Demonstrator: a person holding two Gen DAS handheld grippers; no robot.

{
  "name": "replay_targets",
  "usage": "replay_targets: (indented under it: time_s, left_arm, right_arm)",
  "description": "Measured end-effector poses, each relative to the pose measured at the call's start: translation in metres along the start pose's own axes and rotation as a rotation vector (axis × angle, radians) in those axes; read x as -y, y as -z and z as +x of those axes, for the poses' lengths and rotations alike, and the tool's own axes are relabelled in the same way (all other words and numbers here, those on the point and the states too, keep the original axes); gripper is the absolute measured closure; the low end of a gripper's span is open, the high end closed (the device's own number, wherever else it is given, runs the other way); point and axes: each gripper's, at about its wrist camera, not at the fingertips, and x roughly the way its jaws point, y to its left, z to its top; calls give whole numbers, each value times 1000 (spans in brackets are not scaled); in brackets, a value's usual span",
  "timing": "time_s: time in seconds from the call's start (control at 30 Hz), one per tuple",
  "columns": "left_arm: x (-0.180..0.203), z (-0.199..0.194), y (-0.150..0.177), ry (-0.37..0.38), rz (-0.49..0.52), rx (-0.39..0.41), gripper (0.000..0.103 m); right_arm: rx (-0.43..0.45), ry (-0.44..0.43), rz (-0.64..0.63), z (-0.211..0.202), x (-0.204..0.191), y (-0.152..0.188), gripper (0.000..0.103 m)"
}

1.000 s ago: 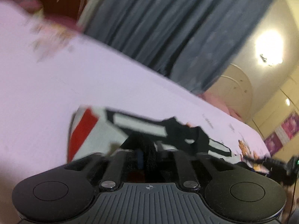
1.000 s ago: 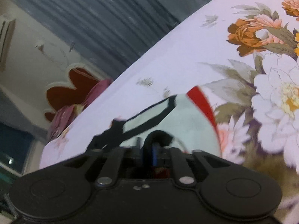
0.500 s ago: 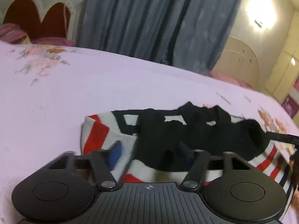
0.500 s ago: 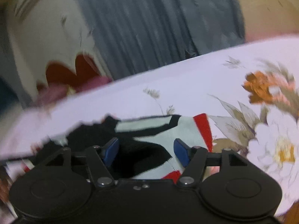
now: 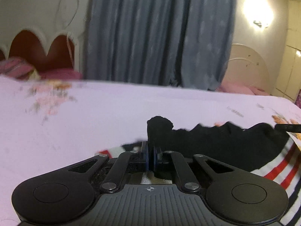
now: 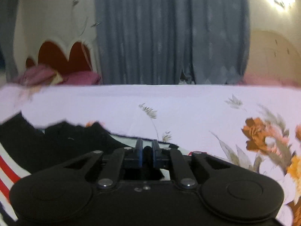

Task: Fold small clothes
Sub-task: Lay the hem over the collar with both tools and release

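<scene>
A small garment, black with red, white and dark stripes (image 5: 222, 146), lies on the pale floral bed sheet (image 5: 94, 116). My left gripper (image 5: 150, 150) is shut on a raised black fold of it. In the right wrist view the same garment (image 6: 56, 146) lies at the lower left, and my right gripper (image 6: 147, 150) is shut on its black edge. The other gripper's tip (image 5: 287, 127) shows at the far right of the left wrist view.
A grey-blue curtain (image 5: 160, 33) hangs behind the bed. A scalloped red and white headboard (image 5: 37, 50) with pink pillows (image 6: 56, 75) stands at the back left. Orange flower prints (image 6: 263, 137) cover the sheet to the right. A wall lamp (image 5: 259, 13) glows at the upper right.
Both grippers were open over the garment half a second ago and have now closed on its black fabric. The views have levelled out and the left pinch lifts a fold.
</scene>
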Motion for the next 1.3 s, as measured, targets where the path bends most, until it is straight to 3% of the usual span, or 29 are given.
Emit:
replay_targets:
  time_s: [0.07,0.1,0.2,0.27,0.3,0.33,0.4,0.47,0.57,0.63,0.7,0.73,0.8,0.83,0.87,0.9,0.97,1.03,1.1,1.2,1.3]
  left_arm:
    - [-9,21,8,0,-61,-84,99]
    - [-14,24,9,13,-94,-86,99]
    - [-21,24,5,33,-124,-107,96]
    - [-17,13,3,-11,-108,-95,84]
    - [-11,4,1,-47,-77,-68,74]
    - [-5,-3,1,-60,-51,-43,64]
    - [14,-5,-1,-18,-30,-35,62]
    - [43,6,0,42,31,-65,62]
    - [93,25,7,64,156,-91,58]
    - [108,32,11,44,181,-106,35]
    - [103,33,14,42,182,-107,34]
    - [94,31,14,16,171,-102,34]
    - [62,26,16,-95,130,-106,35]
    - [45,20,17,-89,102,-86,36]
    - [34,17,18,-96,77,-88,37]
    - [32,16,18,-91,77,-85,38]
    - [46,17,17,-145,134,-89,37]
    - [63,6,16,-175,145,-62,37]
    - [83,-8,14,-99,114,-31,37]
    - [116,-22,29,-21,160,-50,37]
    - [132,-19,47,-13,202,-94,37]
  right_arm:
    - [-64,28,76,18,14,2,95]
    - [-110,44,115,29,22,8,95]
    - [-92,63,231,27,36,9,93]
    - [-22,160,223,10,33,5,84]
    - [22,219,185,-2,27,4,71]
    - [67,257,150,-13,19,3,66]
    - [116,196,67,-27,-2,2,60]
    - [38,41,-51,-18,-33,4,65]
    - [-34,-96,-166,3,-78,11,65]
    - [-80,-137,-174,16,-93,14,64]
    - [-125,-134,-207,26,-94,19,61]
    - [-135,-89,-239,29,-88,22,62]
    - [-104,116,-196,28,-57,19,63]
    - [-101,192,-132,26,-34,17,65]
    - [-104,183,-73,24,-15,16,70]
    - [-107,151,-51,22,-6,15,68]
    - [-125,210,-123,22,-16,12,57]
    - [-128,213,-92,16,-27,10,52]
    - [-72,152,-99,-5,-45,12,45]
    - [-88,-4,-176,-27,-82,28,51]
    - [-130,-51,-245,-19,-104,42,51]
